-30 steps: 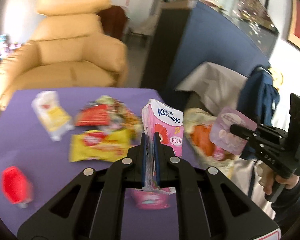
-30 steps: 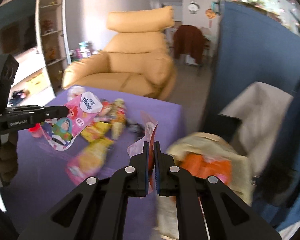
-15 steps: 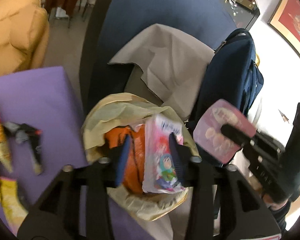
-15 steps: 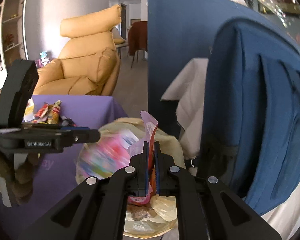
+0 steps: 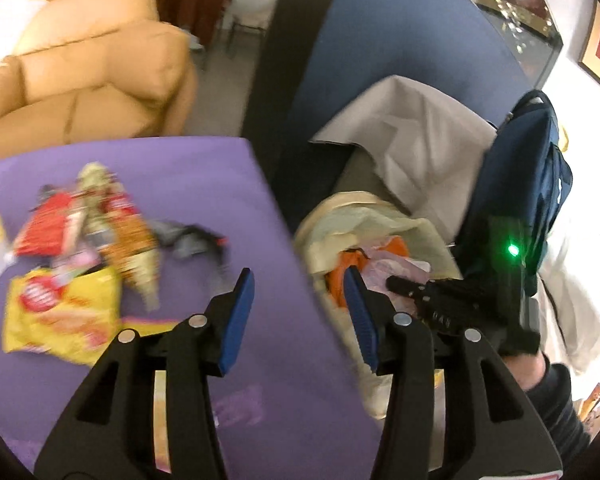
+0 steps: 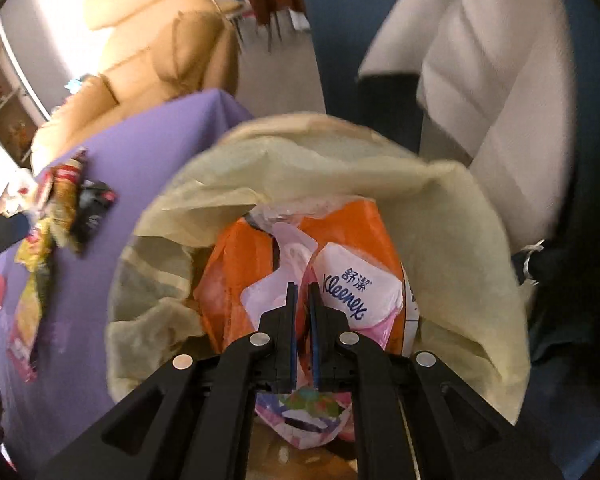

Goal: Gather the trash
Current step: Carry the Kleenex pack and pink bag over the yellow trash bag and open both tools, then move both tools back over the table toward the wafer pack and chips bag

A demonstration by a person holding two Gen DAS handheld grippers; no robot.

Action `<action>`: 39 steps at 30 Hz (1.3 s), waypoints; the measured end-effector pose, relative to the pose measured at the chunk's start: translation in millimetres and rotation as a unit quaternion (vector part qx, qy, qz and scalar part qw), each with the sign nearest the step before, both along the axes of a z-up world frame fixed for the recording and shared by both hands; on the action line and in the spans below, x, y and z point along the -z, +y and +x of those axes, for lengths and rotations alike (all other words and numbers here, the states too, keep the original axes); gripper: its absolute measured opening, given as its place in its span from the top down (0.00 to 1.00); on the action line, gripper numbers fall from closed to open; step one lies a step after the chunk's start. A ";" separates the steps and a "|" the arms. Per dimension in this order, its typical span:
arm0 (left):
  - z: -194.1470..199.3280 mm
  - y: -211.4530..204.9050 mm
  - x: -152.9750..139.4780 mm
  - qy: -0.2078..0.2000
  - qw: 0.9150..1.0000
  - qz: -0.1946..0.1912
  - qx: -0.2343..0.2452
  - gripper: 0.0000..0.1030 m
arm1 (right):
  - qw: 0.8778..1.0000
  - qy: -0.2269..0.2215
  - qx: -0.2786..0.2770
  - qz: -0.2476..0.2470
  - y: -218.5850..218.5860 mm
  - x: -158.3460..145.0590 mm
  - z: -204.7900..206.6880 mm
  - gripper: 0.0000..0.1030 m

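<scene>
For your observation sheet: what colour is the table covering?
Purple tablecloth, clearest in the left wrist view.

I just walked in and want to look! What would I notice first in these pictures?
Probably the trash bin lined with a pale yellow bag beside the purple table, stuffed with an orange bag and a pink Kleenex pack. The right gripper reaches into it, shut on a pale pink wrapper. On the table lies a heap of snack wrappers, with the left gripper opening, empty, above the table's edge.

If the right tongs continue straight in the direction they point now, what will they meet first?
Probably the trash already in the bin bag: the right tongs, shut on a pale pink wrapper, point down into its mouth, at the Kleenex packet and orange bag. Depth is hard to judge.
</scene>
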State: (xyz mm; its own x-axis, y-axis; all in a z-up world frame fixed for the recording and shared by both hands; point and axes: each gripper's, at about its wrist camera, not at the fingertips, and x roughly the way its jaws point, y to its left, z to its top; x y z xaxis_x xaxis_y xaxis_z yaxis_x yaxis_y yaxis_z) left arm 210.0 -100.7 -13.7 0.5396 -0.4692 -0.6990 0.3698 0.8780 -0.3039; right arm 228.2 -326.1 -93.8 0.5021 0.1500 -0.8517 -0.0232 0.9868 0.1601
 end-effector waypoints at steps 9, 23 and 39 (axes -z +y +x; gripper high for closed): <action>-22.8 69.3 6.9 -0.027 0.998 0.015 -0.055 0.55 | 0.999 -0.028 -0.012 -0.032 14.1 -18.4 -17.0 0.72; -43.0 121.9 12.5 -0.020 0.995 0.016 -0.098 0.55 | 0.994 -0.096 -0.022 -0.054 29.2 -68.3 -53.0 0.56; -20.6 143.4 27.0 -0.020 0.984 0.080 -0.160 0.55 | 0.986 -0.098 -0.134 0.033 139.3 -59.5 -75.7 0.56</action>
State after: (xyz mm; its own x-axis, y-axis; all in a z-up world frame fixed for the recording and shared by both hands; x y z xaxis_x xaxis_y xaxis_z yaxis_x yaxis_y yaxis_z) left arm 189.4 42.7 -40.7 0.6709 -0.1564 -0.7249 0.0754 0.9868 -0.1431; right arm 152.5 -186.8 -34.4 0.5905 0.3503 -0.7270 -0.3177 0.9290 0.1896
